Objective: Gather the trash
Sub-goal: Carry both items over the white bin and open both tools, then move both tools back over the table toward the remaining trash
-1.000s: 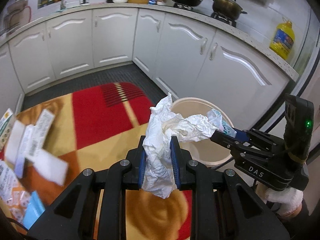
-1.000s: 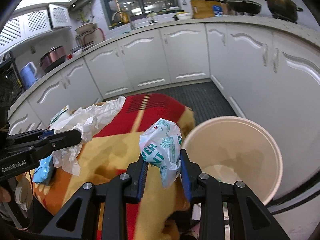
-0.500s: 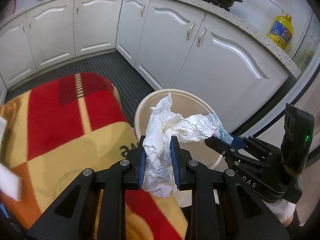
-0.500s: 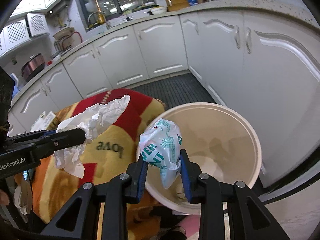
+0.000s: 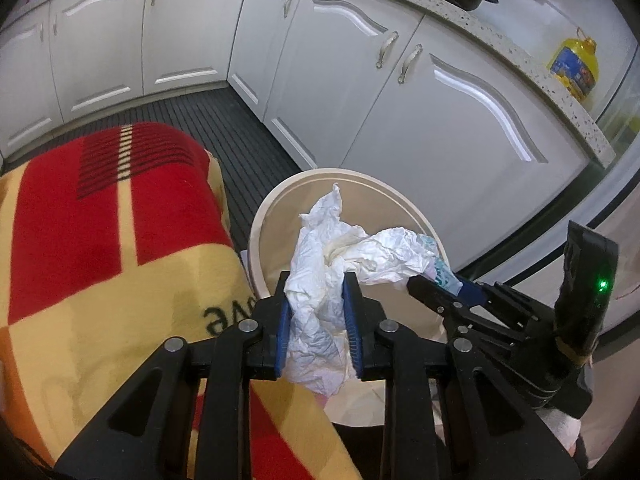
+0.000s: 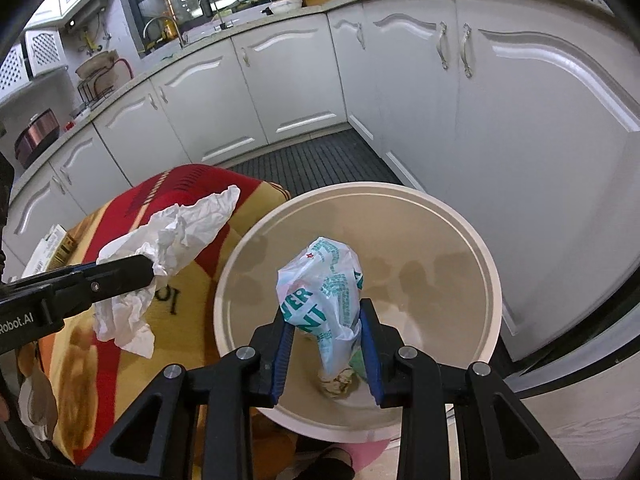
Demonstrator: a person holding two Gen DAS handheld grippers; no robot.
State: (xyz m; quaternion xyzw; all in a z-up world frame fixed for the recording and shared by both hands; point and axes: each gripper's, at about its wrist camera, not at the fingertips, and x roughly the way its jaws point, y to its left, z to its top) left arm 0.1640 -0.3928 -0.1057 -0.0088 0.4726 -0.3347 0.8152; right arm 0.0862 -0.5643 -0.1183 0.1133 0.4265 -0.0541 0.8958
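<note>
Dropping trash: the left gripper (image 5: pixel 316 316), jaws just easing apart, has crumpled tissue (image 5: pixel 320 280) between its pads at the bin (image 6: pixel 472 240) rim; the right gripper (image 6: pixel 326 344) pinches a printed bag (image 6: pixel 320 292) over the bin's mouth. Next, I judge, both let go so each piece falls inside.

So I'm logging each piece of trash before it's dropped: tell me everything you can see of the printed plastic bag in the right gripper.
The printed plastic bag is thin, crinkled white film with teal lettering and a small red star. It stands roughly upright, scrunched, between the blue pads of the right gripper, which pinch its lower part. It hangs over the open mouth of the beige bin, touching only the pads.
</note>
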